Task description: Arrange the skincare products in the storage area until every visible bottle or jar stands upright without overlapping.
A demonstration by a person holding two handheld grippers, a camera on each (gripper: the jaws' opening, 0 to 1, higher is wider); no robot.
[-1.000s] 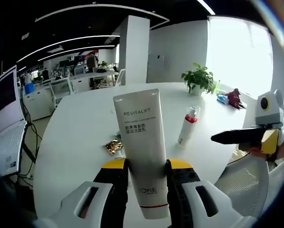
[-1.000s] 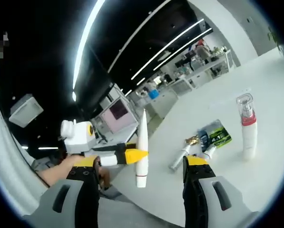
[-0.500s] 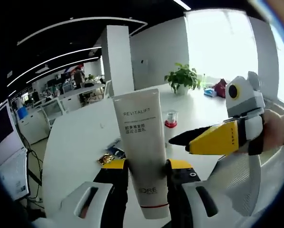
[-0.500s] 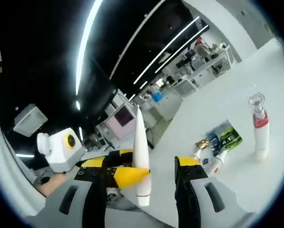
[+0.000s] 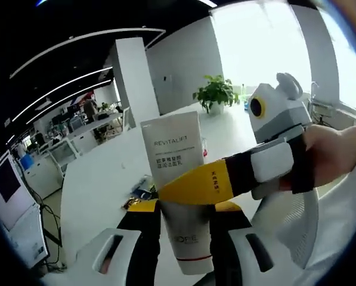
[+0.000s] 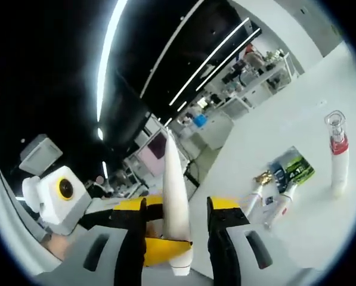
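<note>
- White and lettered, the tube [image 5: 179, 179] stands between the jaws of the left claw [image 5: 180, 210], which clamp it low on its body, crimped end up, above the near edge of the bench [image 5: 100, 179].
- From the right of the left gripper view, the right claw [image 5: 195, 186] reaches across the front of the tube, its yellow-and-black jaw lying over the tube's middle; a hand [image 5: 336, 155] holds it.
- Seen from the right gripper view, the tube [image 6: 175, 196] appears edge-on, a thin white sliver between the right claw's [image 6: 176, 208] two jaws, which sit narrowly on either side of it; whether they press it I cannot tell.
- Behind it, the left claw's yellow tip [image 6: 160, 250] shows.
- Farther across the bench [image 6: 297, 125], a white bottle with a red band and clear cap [image 6: 339, 156] stands upright.
- Beside it lie a dark sachet [image 6: 294, 168] and two small tubes [image 6: 272, 199], flat.
- A potted plant [image 5: 216, 95] stands at the bench's far edge.
</note>
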